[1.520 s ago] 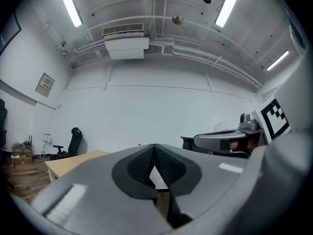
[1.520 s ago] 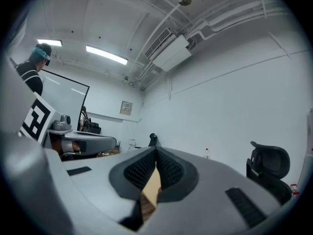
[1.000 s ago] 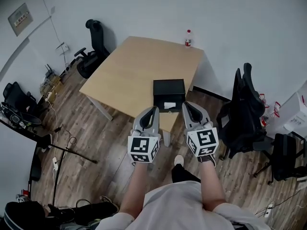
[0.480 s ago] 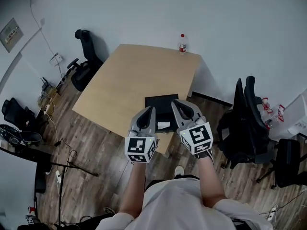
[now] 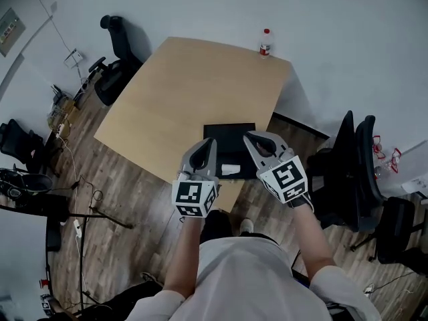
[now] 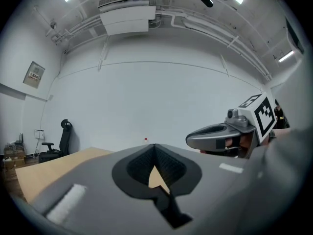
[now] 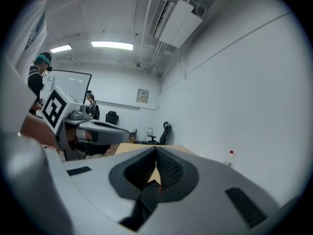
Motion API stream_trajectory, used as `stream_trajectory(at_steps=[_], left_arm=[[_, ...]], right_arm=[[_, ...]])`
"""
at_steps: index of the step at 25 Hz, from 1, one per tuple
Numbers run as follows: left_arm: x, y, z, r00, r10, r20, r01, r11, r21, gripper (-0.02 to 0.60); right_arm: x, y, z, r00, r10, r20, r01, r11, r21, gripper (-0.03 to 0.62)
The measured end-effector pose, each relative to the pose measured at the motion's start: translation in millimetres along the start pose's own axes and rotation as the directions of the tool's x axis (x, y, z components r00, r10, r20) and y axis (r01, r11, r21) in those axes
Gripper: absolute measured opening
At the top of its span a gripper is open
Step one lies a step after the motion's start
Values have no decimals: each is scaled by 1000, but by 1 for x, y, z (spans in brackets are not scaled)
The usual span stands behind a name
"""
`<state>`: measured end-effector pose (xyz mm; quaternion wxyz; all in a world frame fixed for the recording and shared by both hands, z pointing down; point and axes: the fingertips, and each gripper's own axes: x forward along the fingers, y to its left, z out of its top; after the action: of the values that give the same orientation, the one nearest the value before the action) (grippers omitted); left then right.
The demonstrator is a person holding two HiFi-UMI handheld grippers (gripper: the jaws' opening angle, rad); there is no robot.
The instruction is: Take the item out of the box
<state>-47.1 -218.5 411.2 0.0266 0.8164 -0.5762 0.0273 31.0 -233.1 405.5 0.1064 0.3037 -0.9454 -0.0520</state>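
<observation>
The box (image 5: 228, 139) sits on the tabletop (image 5: 180, 92) near its front edge. A small white piece (image 5: 231, 170) shows at the box's front, possibly the item, though it is too small to tell. The left gripper (image 5: 210, 143) hovers at the box's left side and the right gripper (image 5: 250, 137) at its right. Both have their jaws together on nothing. A bottle (image 5: 266, 42) stands well beyond the box.

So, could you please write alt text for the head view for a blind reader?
Seen from above, a person holds the left gripper and right gripper, both shut and empty, over a black box at the near edge of a wooden table; a bottle stands at its far corner.
</observation>
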Motion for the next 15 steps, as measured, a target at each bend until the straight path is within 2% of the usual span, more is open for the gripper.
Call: stream_trajectory(at_steps=[3,7,11,15], left_arm=[[13,13,-8,1000,-11,-12,11,1000,-10,6],[23,39,-21,999,-15,-46,13,999,-36,6],[32,57,-43,996,-20,-89,15,998,-53,6],[38,69,-64,991,-28,-129,20,997,-69,6]], right_arm=[[25,0,-19,989,92,-117,-104,989,-101,12],[60,6,-55,942,206,-265,-262,945,-195,12],[83,17,-102,863,301,-406,-414,882,-225,12],[94,31,-149,754,383,-533,-558,802,-214,12]])
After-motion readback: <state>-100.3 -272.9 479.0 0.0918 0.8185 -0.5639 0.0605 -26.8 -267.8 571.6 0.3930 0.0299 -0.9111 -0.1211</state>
